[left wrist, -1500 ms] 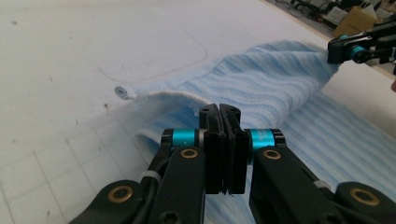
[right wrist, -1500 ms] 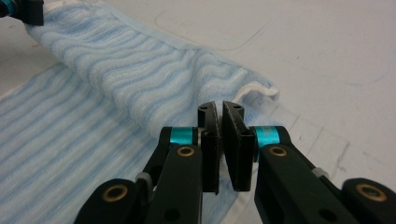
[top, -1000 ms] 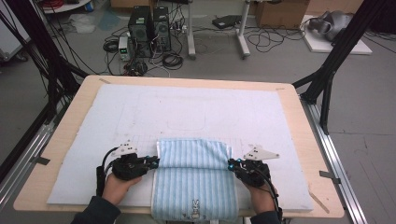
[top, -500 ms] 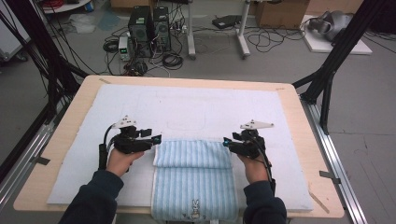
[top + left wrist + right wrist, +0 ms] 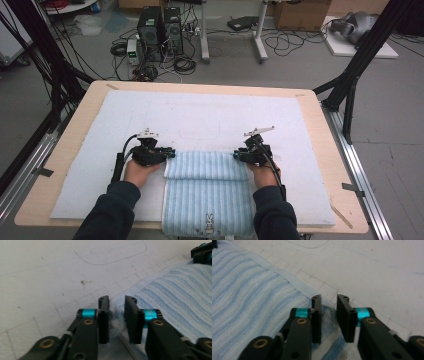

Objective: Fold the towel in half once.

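Since the earlier frames, both of my tongs have carried the towel's corners further up the table, away from me, and the folded band between them now lies flat.

Count: one towel (image 5: pixel 207 192), two tongs, one white mat (image 5: pixel 200 120), one table (image 5: pixel 75 120).

My left gripper (image 5: pixel 116 312) has its jaws parted by a narrow gap. A tuft of the towel's corner (image 5: pixel 116 321) sits between them, and I cannot tell whether the pads still press on it. The rest of the striped cloth (image 5: pixel 175 297) spreads off to this gripper's right.

My right gripper (image 5: pixel 329 311) shows the same narrow gap, with the opposite corner (image 5: pixel 328 312) lying in it; the towel's body (image 5: pixel 249 297) runs off to its left. Whether it grips is likewise unclear.

In the high view, the left gripper (image 5: pixel 167 154) and right gripper (image 5: pixel 237 156) sit at the two ends of the fold, touching the cloth. The towel is light blue with stripes running crosswise from one gripper to the other. Its long axis runs from the fold toward me, and its near end hangs over the table's edge.
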Demonstrator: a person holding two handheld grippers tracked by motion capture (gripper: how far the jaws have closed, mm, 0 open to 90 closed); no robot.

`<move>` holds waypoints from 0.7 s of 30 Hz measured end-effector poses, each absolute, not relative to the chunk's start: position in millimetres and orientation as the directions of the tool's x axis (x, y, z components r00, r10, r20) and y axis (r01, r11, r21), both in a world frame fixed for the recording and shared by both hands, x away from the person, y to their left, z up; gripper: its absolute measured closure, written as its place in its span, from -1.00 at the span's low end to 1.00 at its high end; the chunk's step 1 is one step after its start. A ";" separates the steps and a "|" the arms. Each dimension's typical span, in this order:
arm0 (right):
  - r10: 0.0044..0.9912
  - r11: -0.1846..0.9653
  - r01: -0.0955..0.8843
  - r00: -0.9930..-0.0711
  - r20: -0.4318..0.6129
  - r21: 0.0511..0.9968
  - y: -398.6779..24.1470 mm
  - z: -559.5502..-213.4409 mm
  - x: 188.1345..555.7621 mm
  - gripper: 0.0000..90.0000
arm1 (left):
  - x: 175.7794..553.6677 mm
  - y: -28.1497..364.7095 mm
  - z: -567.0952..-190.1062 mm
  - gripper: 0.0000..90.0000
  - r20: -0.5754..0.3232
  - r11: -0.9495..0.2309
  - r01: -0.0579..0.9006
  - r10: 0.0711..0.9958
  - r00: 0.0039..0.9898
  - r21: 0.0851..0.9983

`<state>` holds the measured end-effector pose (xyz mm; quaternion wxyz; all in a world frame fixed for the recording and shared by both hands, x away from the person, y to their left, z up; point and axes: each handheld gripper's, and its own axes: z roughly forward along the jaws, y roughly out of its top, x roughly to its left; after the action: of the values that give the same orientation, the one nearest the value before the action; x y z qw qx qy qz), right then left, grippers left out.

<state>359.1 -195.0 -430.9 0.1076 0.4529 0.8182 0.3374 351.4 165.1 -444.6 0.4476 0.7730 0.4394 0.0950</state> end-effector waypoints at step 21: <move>0.753 0.304 0.438 -0.655 0.068 0.846 -217.6 -391.2 271.8 0.83 | 284.1 182.4 -419.1 0.86 -0.336 -0.065 0.488 0.646 0.685 0.870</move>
<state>271.8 -217.6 -391.2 0.1738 0.3774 0.7886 0.4533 284.1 182.4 -419.1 0.5613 0.7264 0.3903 0.0705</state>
